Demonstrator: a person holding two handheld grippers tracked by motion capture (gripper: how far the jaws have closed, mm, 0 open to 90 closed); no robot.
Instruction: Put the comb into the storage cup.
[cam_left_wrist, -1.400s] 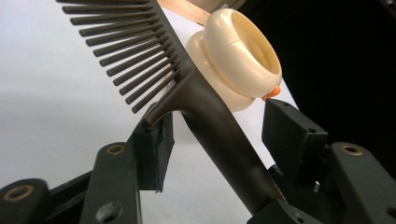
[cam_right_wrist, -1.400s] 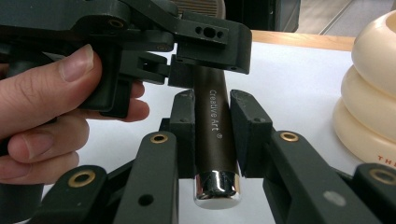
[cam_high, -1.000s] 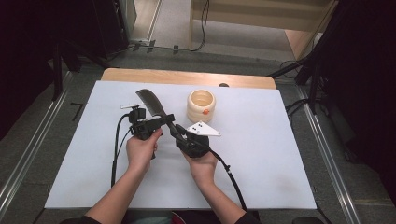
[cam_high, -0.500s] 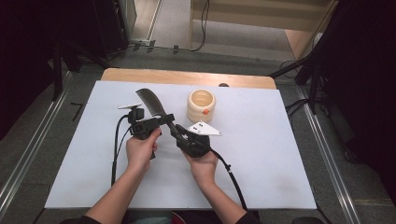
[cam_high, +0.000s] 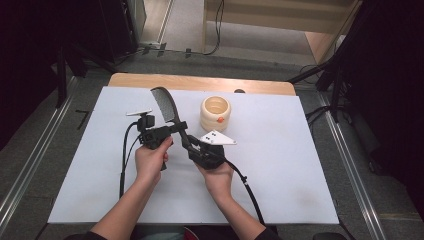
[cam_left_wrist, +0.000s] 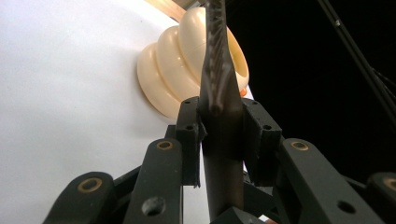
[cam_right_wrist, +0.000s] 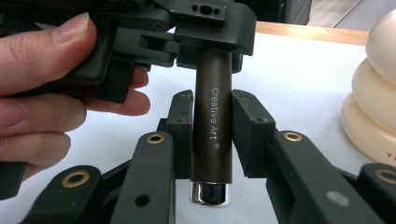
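- A white surface is seen from the high view, with a wooden edge along its far side.
- A large brush with a dark brown handle is held above the surface, its wide dark head pointing away from the person.
- The left hand-held gripper is clamped across the brush handle; in the left gripper view its jaws are pressed against both sides of the brush, with the bristled head rising beyond them.
- The right hand-held gripper is closed on the lower part of the same handle, just nearer the person than the left one.
- In the right gripper view the handle stands upright between the jaws of the right hand-held gripper; "Creative Art" is printed on it and a silver cap closes its end.
- The left hand-held gripper is seen in that view gripping the handle farther up, with the person's left hand around it.
- A cream ribbed cup stands on the surface just right of the brush head, with a small orange mark on its side; it is also seen behind the jaws in the left gripper view.
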